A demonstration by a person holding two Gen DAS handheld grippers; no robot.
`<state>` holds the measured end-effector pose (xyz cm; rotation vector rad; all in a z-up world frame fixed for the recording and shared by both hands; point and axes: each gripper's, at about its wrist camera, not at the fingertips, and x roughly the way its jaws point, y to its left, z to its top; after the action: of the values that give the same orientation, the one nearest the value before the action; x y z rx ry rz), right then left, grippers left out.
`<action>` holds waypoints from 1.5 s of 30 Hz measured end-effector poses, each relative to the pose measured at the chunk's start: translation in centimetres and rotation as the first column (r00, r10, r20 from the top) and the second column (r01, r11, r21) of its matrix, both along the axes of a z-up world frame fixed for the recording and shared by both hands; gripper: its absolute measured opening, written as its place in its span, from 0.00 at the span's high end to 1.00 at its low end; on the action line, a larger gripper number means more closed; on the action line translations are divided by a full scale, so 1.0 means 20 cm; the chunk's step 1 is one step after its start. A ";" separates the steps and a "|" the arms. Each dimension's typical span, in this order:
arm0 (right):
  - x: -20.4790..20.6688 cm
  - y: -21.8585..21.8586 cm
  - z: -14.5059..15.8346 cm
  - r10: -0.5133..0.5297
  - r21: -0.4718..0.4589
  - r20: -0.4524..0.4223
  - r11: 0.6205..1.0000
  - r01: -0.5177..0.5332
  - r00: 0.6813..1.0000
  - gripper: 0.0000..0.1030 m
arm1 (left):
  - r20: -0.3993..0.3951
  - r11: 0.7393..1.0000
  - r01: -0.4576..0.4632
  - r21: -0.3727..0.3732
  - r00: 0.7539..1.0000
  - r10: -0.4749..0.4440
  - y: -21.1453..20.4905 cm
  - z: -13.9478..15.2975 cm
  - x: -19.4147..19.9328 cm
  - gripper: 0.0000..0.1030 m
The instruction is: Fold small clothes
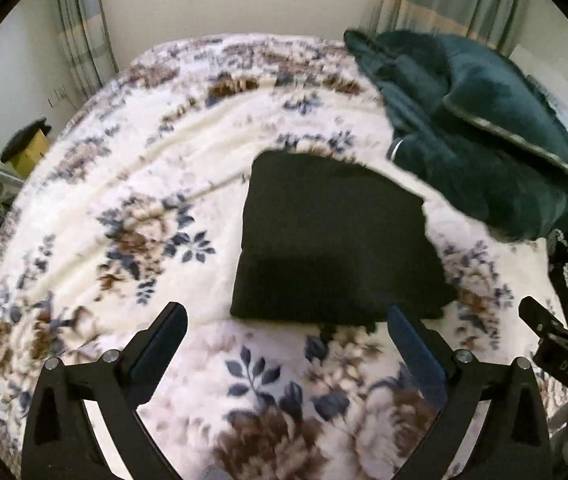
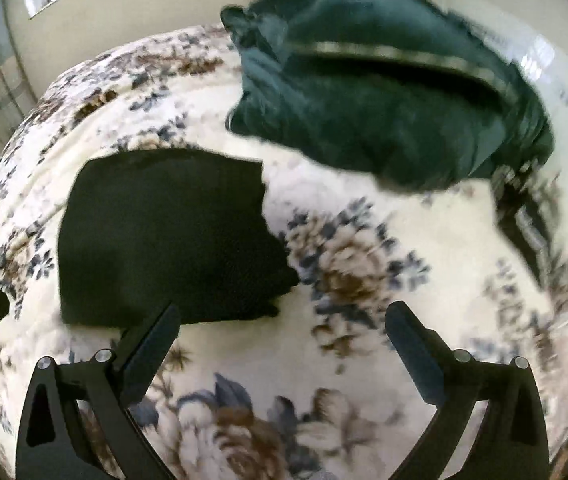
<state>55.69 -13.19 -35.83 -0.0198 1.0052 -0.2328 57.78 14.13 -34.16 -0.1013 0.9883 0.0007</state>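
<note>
- Step in hand, as I judge it: the black cloth [image 1: 335, 240] looks folded and let go, so the job now is to lift clear without disturbing it and go for the next piece.
- The left gripper [image 1: 285, 320] is released, its jaws spread wide with only bedspread [image 1: 124, 184] between them; the cloth's near edge lies just beyond its tips.
- The right gripper [image 2: 282, 320] is likewise released and empty, with the cloth at the left of its frame, just past its left finger.
- To do it well, keep both sets of jaws wide and raise them straight off, so no finger catches the near hem and drags a layer open.
- The cloth sits mid-frame in the left view, flat on the flowered bedspread: a plain black, roughly square packet, with a faint line across its lower part that may be a folded layer.
- Its right edge is uneven, with a small corner poking out at the lower right; that may want a tidy.
- A dark green pile [image 1: 479, 128] lies at the upper right, just apart from the cloth.
</note>
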 end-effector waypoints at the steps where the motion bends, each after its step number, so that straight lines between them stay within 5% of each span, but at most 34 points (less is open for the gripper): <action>1: -0.06 0.00 0.08 0.003 -0.003 0.014 1.000 -0.003 1.000 0.00 | 0.020 0.999 -0.003 0.032 1.000 0.003 -0.03 0.09 -0.06 0.01; 14: -0.88 0.04 1.13 0.077 -0.082 0.204 0.995 -0.061 0.976 0.00 | 0.144 0.998 0.024 0.057 0.989 -0.032 -0.18 0.92 -0.75 0.01; 23: -1.40 0.03 1.66 0.127 -0.072 0.288 0.991 -0.111 0.949 0.00 | 0.260 0.998 -0.021 0.060 0.966 0.005 -0.21 1.30 -1.15 0.01; 35: -1.86 -0.03 2.04 0.157 -0.046 0.370 0.987 -0.151 0.916 0.00 | 0.283 0.998 -0.045 0.046 0.959 0.030 -0.27 1.46 -1.44 0.01; 45: -1.99 -0.10 2.11 0.164 -0.045 0.379 0.986 -0.158 0.911 0.00 | 0.309 0.997 -0.046 0.055 0.951 0.027 -0.29 1.50 -1.52 0.00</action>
<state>15.81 -15.19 6.34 -0.0674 0.6082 -0.0858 27.41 8.38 -4.07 -0.0606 0.6731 0.0482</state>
